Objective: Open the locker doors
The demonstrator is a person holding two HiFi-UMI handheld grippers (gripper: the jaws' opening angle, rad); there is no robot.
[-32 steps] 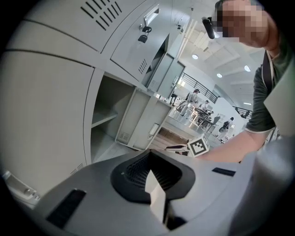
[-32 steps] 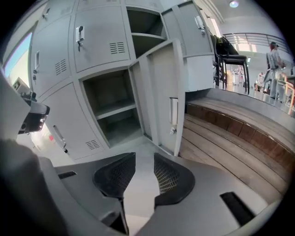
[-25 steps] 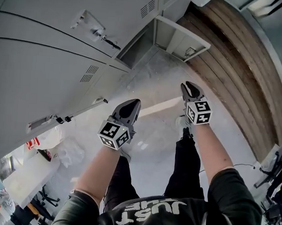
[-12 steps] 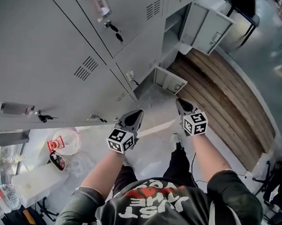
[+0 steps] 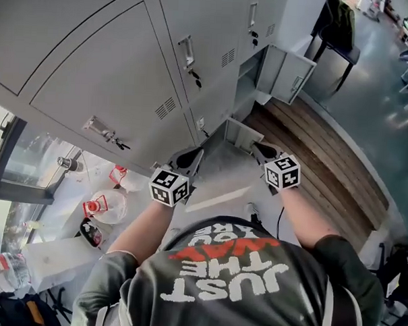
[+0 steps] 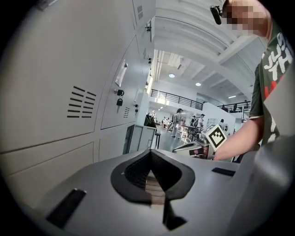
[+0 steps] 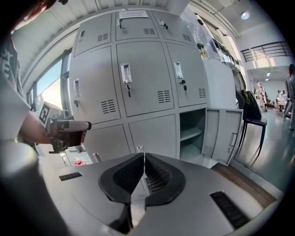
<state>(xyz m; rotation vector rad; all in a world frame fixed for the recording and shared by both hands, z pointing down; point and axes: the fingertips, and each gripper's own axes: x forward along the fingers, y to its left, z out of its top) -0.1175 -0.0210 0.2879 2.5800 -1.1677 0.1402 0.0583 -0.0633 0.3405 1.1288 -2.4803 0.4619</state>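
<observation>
Your left gripper (image 5: 193, 155) has its jaws pressed together with nothing in them. Your right gripper (image 5: 256, 148) has just been closing its jaws, and they're now together and empty too. Both are held out in front of the grey lockers (image 5: 119, 88), not touching them. Most doors are shut, but further right one lower door (image 7: 229, 133) stands wide open beside its shelf (image 7: 191, 133).

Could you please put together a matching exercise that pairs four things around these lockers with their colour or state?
Things:
1. lower right locker door
2. centre locker door
3. chair
4. floor strip by the lockers

Colour or state:
A. brown wood
B. shut
C. black
D. swung open

Pairs: 1-D, 2-B, 3-C, 4-A
</observation>
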